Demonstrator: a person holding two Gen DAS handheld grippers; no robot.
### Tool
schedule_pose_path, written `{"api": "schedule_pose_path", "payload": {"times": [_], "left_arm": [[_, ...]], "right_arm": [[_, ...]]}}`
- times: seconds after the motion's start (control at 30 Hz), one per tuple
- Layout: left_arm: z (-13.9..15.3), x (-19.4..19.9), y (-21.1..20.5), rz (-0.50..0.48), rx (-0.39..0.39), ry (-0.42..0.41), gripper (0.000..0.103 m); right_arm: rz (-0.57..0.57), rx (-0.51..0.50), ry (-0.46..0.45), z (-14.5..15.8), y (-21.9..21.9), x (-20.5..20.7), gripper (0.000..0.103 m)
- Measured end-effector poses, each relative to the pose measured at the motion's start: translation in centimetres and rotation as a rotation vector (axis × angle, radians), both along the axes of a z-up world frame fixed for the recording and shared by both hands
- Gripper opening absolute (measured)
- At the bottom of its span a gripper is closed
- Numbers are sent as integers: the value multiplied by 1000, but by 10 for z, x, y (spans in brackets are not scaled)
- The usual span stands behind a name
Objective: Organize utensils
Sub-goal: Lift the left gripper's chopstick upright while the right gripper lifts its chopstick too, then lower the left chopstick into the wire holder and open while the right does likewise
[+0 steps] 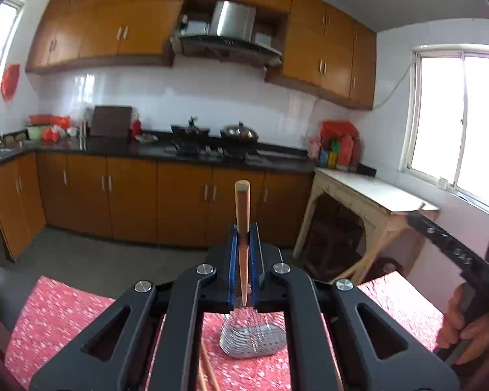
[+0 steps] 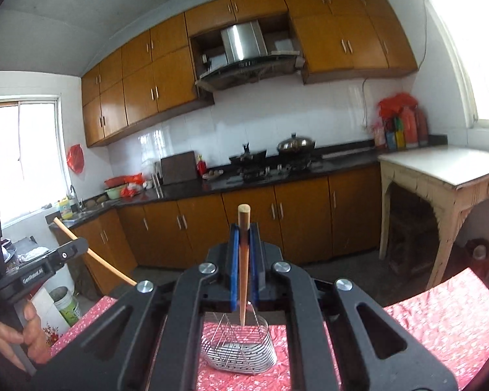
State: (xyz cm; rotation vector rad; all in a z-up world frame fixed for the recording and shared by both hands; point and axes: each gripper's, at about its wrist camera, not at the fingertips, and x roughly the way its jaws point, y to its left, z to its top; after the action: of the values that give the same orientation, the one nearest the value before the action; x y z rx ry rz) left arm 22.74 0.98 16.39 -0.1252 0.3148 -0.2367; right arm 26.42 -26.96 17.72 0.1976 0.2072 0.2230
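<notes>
My left gripper (image 1: 243, 228) is shut on a wooden chopstick (image 1: 242, 208) that stands upright between the blue pads, its lower tip just above a wire utensil holder (image 1: 252, 339) on the red floral tablecloth. My right gripper (image 2: 243, 229) is shut on another wooden chopstick (image 2: 244, 228), also upright, its tip over the same wire holder (image 2: 239, 345). More chopsticks (image 1: 208, 371) lie on the cloth beside the holder. The left gripper with its chopstick shows at the left of the right wrist view (image 2: 65, 254).
The table has a red floral cloth (image 1: 55, 312). Behind are orange kitchen cabinets (image 1: 130, 202), a dark counter with stove and wok (image 1: 239, 132), and a pale side table (image 1: 375, 192) at the right. A green-labelled tub (image 2: 66, 304) stands on the floor.
</notes>
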Motion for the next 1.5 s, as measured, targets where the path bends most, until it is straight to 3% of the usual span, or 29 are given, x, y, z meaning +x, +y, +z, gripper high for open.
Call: {"api": "schedule_pose_path", "payload": {"times": [0.5,0.77,0.93,1.0,1.13,1.33,1.5], "left_arm": [[-63,60,-13,-2,24,210,7],[-73,67,-3,11,18,259,7],[-72,68,2,29,8,275,8],[-70,66,6,41,3,278,10],[-65,61,13,77,-6,263,35],[-56,45,26,105,-21,238,36],[-63,22,42,130,4,223,37]], "right_arm": [[59,27,234,-72,18,82,7],[46,76,297,-98,8,97,8],[23,87,303,-102,-1,92,13],[8,87,296,-101,-4,86,22],[-21,95,268,-94,-15,72,29],[-66,92,238,-92,-35,40,31],[-126,63,278,-117,-60,12,31]]}}
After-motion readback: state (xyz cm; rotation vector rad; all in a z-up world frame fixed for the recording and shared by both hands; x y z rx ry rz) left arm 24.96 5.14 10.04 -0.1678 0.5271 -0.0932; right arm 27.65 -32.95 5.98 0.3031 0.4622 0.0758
